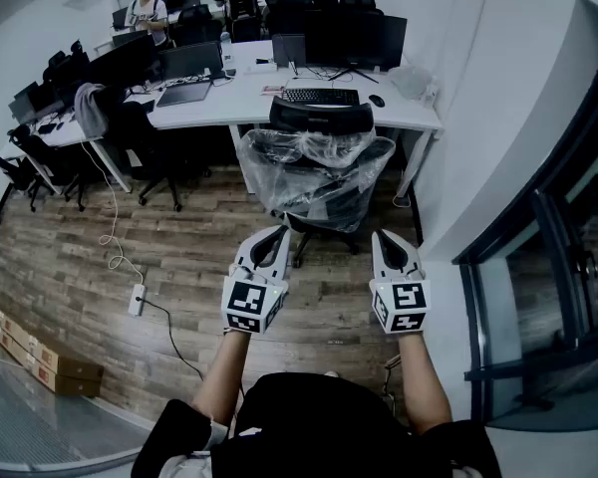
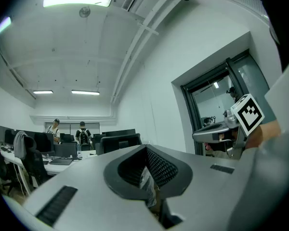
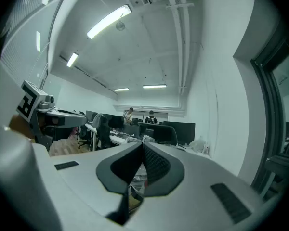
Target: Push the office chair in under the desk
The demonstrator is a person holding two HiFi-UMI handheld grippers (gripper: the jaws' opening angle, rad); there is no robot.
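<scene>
The white counter (image 1: 229, 106) runs along the far wall. The black office chair (image 1: 314, 177) stands pulled out from it on the wooden floor (image 1: 90, 267), just in front of the keyboard (image 1: 319, 96). Its back faces the person, and loose plastic wrap (image 1: 279, 152) covers the backrest.

The step in hand looks like the approach, since no push has begun. The push will probably go best with both grippers set against the backrest at the same height, one towards each side. An uneven push would likely swivel the seat instead of rolling the base straight. The plastic wrap looks slippery, so flat, steady contact should serve better than a jab. The chair should be aimed into the gap under the keyboard, clear of the counter's leg (image 1: 412, 172) at the right.

The left gripper (image 1: 276, 230) and the right gripper (image 1: 386, 235) are held level, side by side, near the chair but apart from it. In the left gripper view the fingers (image 2: 160, 166) are closed together with nothing held. The right gripper's fingers (image 3: 156, 165) are likewise closed and empty, and neither gripper touches anything.
</scene>
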